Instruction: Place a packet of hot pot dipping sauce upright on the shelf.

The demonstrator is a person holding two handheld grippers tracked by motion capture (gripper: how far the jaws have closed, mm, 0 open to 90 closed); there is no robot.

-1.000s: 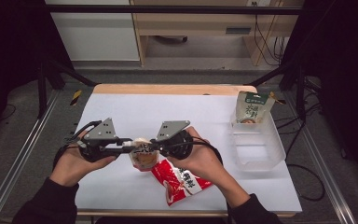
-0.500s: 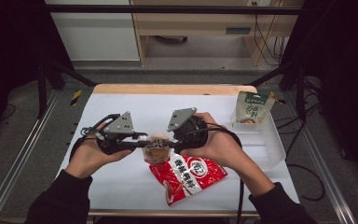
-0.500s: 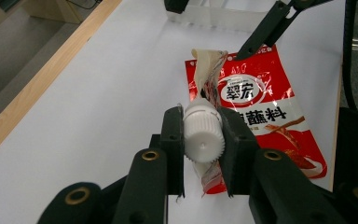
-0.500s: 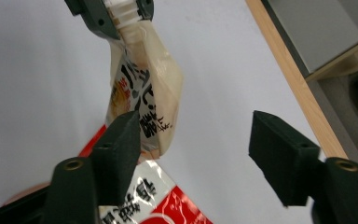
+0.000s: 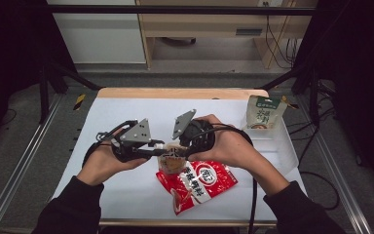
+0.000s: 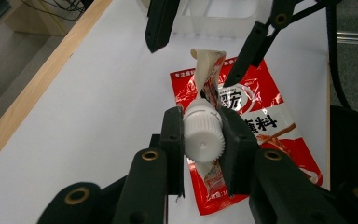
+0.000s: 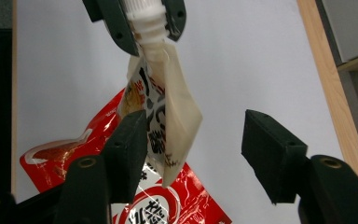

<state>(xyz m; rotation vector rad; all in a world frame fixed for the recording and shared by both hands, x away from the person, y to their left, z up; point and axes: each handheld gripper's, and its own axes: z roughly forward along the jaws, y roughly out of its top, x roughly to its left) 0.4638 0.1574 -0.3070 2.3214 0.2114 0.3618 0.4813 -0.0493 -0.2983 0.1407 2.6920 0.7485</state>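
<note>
- A spouted pouch (image 5: 169,161) was held above the worktop (image 5: 126,117), between the two grippers.
- A sauce packet (image 5: 198,183) lay just before it.
- A carton (image 5: 262,113) stood in the bin (image 5: 282,151) at the right.

Pouch (image 5: 171,161) mostly hidden between grippers in high view; red packet (image 6: 256,126) print cut by bottom edge.

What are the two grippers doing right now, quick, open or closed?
Left gripper: shut on the white screw cap of the spouted pouch.
Right gripper: open, jaws either side of the pouch, holding nothing.
</note>
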